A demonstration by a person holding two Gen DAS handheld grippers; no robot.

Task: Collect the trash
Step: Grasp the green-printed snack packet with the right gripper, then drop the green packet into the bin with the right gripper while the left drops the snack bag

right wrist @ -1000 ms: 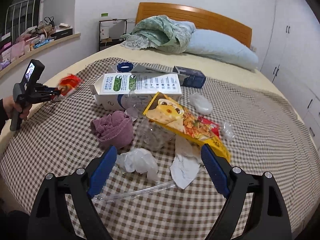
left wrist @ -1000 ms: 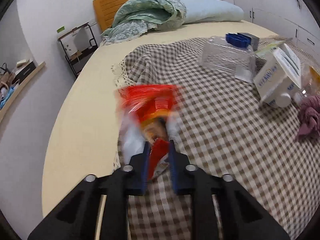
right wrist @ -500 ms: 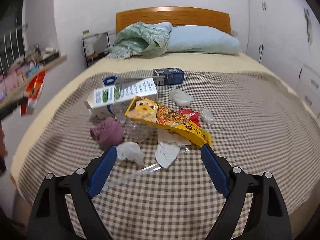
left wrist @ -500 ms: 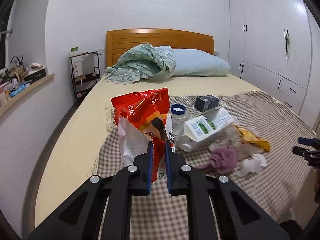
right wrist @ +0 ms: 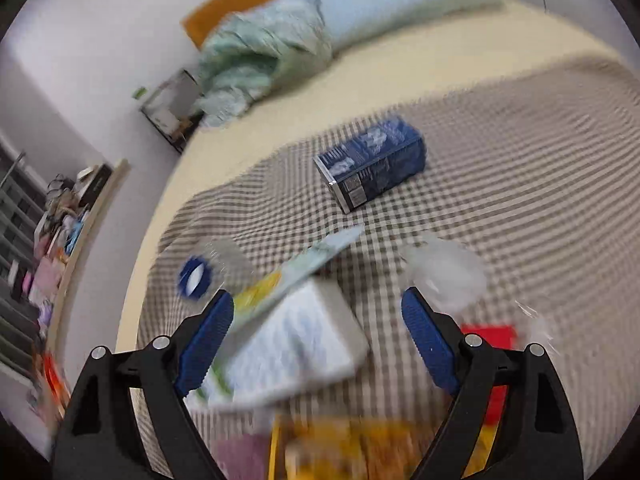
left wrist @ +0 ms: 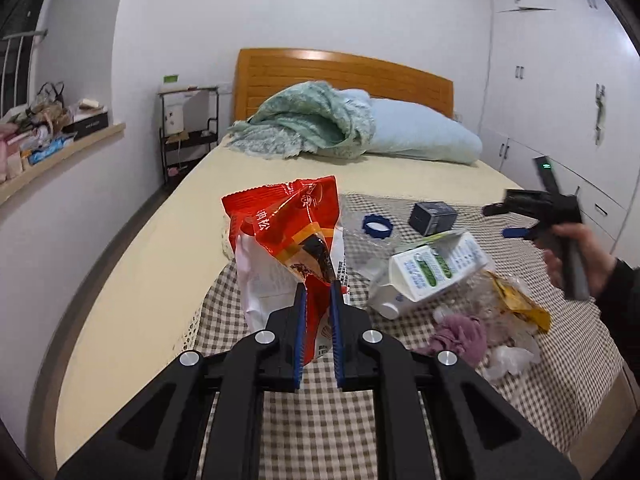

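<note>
My left gripper (left wrist: 318, 292) is shut on a red and white snack bag (left wrist: 294, 236) and holds it up over the left edge of the checked cloth (left wrist: 320, 412). My right gripper (right wrist: 316, 308) is open and empty, low over the white milk carton (right wrist: 292, 348), which lies between its fingers; that view is blurred. The carton (left wrist: 432, 272) also shows in the left wrist view, with the right gripper (left wrist: 516, 232) held above it. Around it lie a yellow snack bag (left wrist: 520, 304), a purple cloth (left wrist: 460, 334), a blue box (right wrist: 372, 164) and a clear bottle with a blue cap (right wrist: 194, 278).
The bed (left wrist: 160, 280) has a pillow (left wrist: 420, 136) and a green blanket (left wrist: 304, 124) by the wooden headboard. A black rack (left wrist: 188, 132) and a cluttered shelf (left wrist: 48, 136) stand on the left. White wardrobes (left wrist: 560, 100) stand on the right. A clear cup (right wrist: 444, 276) and a red wrapper (right wrist: 492, 344) lie by the right gripper.
My right gripper has moved forward and down over the milk carton, still open. My left gripper has lifted and stays shut on the red snack bag.
</note>
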